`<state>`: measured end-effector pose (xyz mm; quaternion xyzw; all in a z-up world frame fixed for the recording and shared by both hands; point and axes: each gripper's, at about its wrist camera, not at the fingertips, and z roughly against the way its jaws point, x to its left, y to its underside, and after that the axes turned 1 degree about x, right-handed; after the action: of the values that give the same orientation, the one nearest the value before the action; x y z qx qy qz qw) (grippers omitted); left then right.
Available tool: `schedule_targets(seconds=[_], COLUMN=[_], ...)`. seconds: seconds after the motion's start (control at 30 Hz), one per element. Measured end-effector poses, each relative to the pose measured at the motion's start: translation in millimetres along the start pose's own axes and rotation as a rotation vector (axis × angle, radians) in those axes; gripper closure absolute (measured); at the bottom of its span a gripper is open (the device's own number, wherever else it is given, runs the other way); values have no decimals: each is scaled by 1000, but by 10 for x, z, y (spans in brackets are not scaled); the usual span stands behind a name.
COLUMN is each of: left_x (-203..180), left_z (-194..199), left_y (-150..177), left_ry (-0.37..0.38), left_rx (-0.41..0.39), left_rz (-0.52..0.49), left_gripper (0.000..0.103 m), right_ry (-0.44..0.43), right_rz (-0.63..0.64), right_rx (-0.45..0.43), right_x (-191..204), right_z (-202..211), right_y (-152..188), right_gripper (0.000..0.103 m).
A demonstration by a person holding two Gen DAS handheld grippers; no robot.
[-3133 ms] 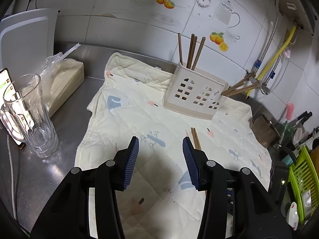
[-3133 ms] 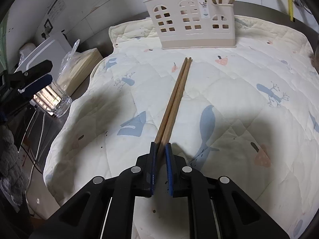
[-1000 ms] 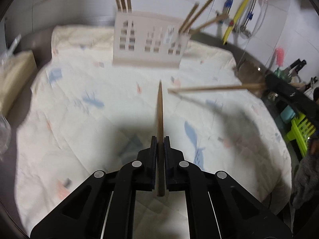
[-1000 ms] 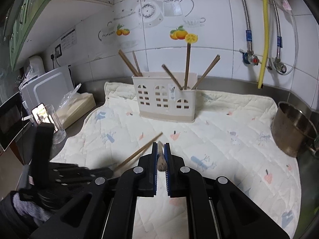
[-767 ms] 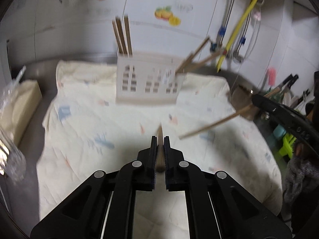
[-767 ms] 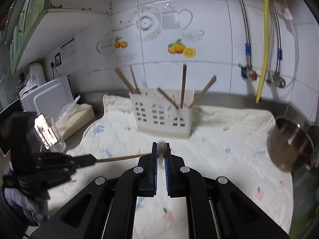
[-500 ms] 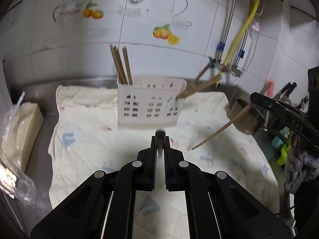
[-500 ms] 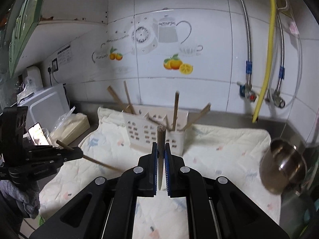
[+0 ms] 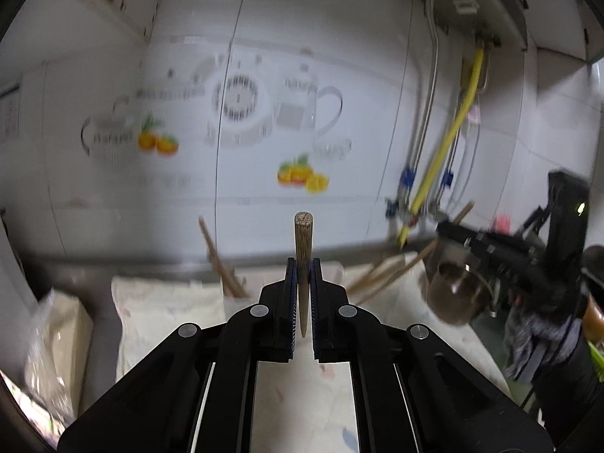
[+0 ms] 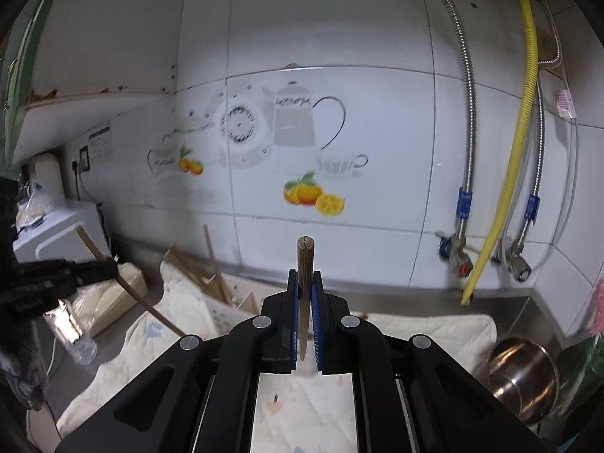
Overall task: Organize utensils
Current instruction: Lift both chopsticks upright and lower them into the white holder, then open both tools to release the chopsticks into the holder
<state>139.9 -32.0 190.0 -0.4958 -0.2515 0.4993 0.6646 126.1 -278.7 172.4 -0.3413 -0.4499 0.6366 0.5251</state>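
My left gripper (image 9: pixel 302 268) is shut on a brown wooden chopstick (image 9: pixel 303 256) that stands upright between the pads, butt end up. My right gripper (image 10: pixel 304 279) is shut on a second chopstick (image 10: pixel 304 268), also upright. Both are raised above the quilted cloth (image 10: pixel 415 328). The white utensil holder (image 10: pixel 241 302) with several chopsticks leaning in it sits just beyond and below the fingers, mostly hidden. In the left wrist view the right gripper (image 9: pixel 490 249) appears at right; in the right wrist view the left gripper (image 10: pixel 56 271) appears at left with its chopstick angled down.
A steel pot (image 10: pixel 523 370) stands at the right of the cloth. A bagged beige box (image 10: pixel 109 302) and a glass (image 10: pixel 75 336) are at the left. Tiled wall with yellow hose (image 10: pixel 517 151) and taps lies behind.
Both grippers have lifted and tilted upward with their chopsticks, so the views now face the wall and the holder has dropped low behind the fingers.
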Motion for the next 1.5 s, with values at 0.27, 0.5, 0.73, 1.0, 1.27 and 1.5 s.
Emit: schedule_targets(seconds=[0.27, 0.5, 0.73, 1.0, 1.27, 1.5], left_x=[91, 288, 366, 363, 347, 299], left_z=[-88, -494, -729, -988, -1021, -767], left_y=[-394, -308, -197, -27, 67, 62], left_ry=[-40, -84, -119, -113, -113, -134], left_rx=[-98, -23, 32, 102, 119, 80], left_rz=[14, 29, 23, 22, 8, 15], left_gripper=[98, 98, 98, 97, 94, 64], right_ry=[14, 7, 1, 7, 9, 15], right_rz=[-12, -16, -5, -2, -18, -17], right_rx=[3, 24, 59, 122, 144, 111], right_x=[-106, -117, -60, -48, -85, -93], right_z=[-290, -522, -718, -937, -1023, -809], right_y=[-179, -187, -128, 16, 113, 81], right_gripper=[97, 97, 97, 96, 95, 83])
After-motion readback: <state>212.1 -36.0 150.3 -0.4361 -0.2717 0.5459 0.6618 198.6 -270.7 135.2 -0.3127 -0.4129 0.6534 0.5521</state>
